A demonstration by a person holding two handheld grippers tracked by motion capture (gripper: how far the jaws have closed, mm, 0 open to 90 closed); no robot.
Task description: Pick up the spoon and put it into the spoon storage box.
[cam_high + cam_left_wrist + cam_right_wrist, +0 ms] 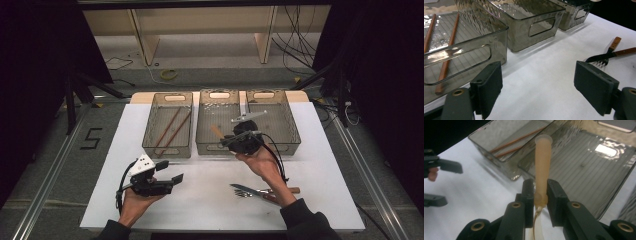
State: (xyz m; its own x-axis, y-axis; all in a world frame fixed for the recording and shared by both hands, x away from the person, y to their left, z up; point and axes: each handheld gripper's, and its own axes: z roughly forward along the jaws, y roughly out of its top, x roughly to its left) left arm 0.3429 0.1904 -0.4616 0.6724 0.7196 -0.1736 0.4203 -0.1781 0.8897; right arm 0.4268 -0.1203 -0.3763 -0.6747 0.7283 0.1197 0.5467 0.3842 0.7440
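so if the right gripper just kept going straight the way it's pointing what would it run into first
Probably the middle bin. The right gripper, shut on a pale plastic utensil, points over that bin's near wall toward its ribbed floor, so the utensil's tip would likely meet the floor first. Depth is hard to judge.

Left gripper (169, 172) held low in the left hand (134, 199), palm up, forearm entering from the bottom edge; jaws spread wide, nothing between them. Right gripper (231, 137) reached forward in the right hand (261, 162), dark sleeve at the wrist, jaws pointing away from the person and drawn close together, pads (529, 192) clamping something.
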